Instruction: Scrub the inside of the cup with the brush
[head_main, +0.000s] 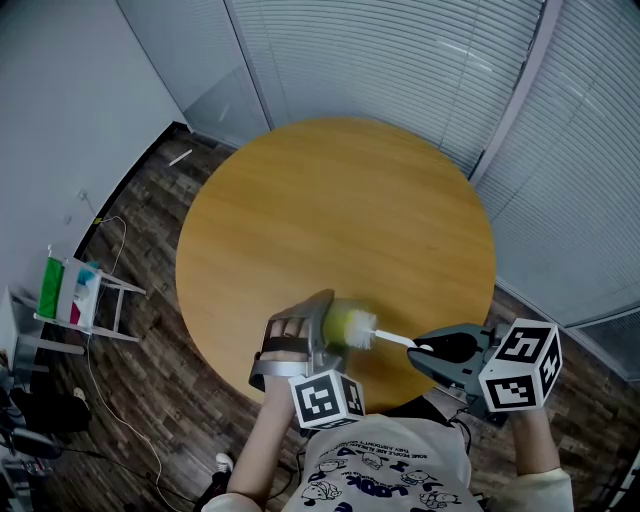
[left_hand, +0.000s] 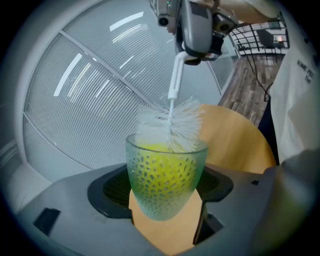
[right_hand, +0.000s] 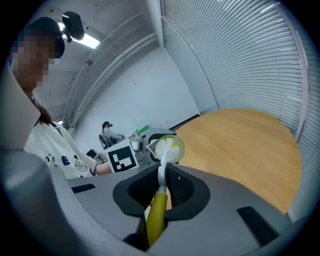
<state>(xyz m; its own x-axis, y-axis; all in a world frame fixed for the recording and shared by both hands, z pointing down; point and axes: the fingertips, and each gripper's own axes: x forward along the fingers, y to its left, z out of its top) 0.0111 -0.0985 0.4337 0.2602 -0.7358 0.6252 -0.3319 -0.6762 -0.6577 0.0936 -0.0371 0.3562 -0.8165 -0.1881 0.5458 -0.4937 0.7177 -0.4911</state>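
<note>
Two grippers met over the near edge of the round wooden table (head_main: 340, 210), both held clear of its top. The left gripper (left_hand: 165, 212) had its jaws closed against the sides of a green dimpled glass cup (left_hand: 165, 177), gripping it low on the body. In the head view the cup lay tipped on its side, mouth toward the right gripper (right_hand: 162, 186). That gripper's jaws were pinched nearly together on the brush (right_hand: 158, 216), where yellow handle meets white stem. The white bristle head sat in the cup's mouth, partly below the rim and partly above it. The cup's inside looked yellow.
</note>
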